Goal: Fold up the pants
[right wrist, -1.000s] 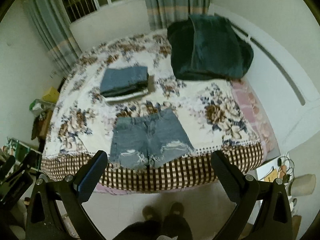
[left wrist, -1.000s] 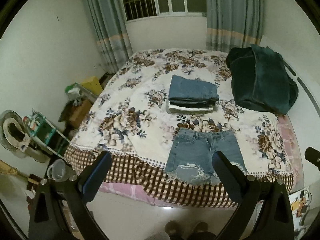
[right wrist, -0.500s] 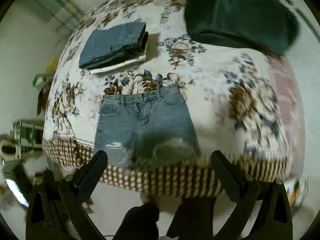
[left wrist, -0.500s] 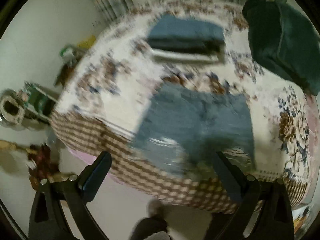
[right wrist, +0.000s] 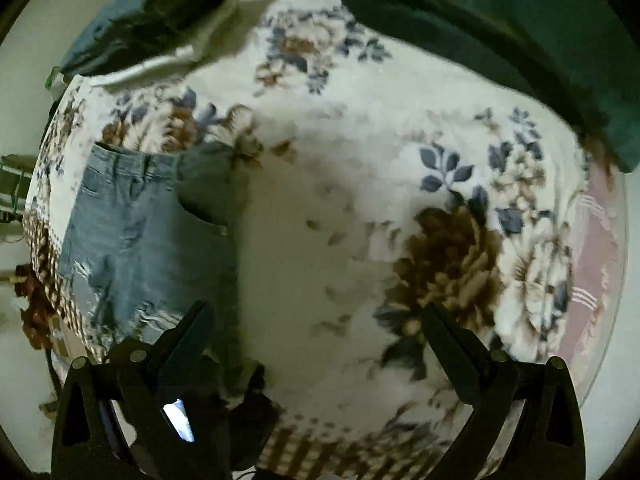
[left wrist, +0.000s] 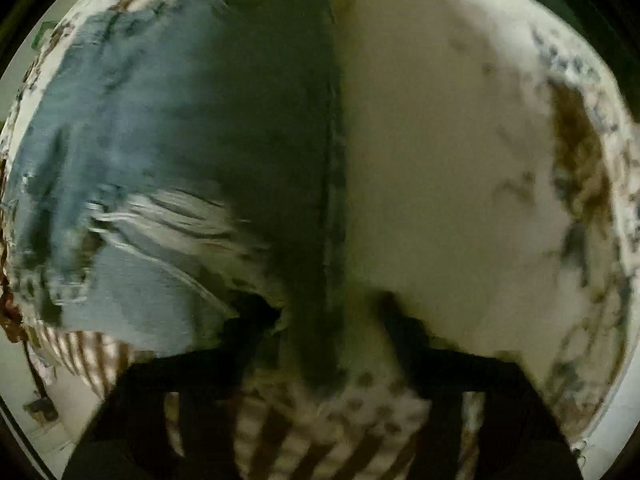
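Light blue denim shorts (right wrist: 148, 240) with ripped, frayed hems lie flat on the floral bedspread (right wrist: 360, 184), waistband away from me. In the blurred left wrist view the shorts (left wrist: 132, 152) fill the left half, very close. My left gripper (left wrist: 320, 320) is open, its jaws astride the right side seam near the hem. My right gripper (right wrist: 316, 328) is open and empty above bare bedspread just right of the shorts; its left finger (right wrist: 188, 336) is over the right leg's hem.
A folded stack of jeans (right wrist: 144, 28) lies at the back left of the bed. A dark green blanket (right wrist: 500, 40) is heaped at the back right. The checked bed skirt (right wrist: 332, 448) marks the near edge.
Both grippers have dropped fast from standing height down to the bed. The left one has closed in on the shorts' right leg; the right one has come low beside it.
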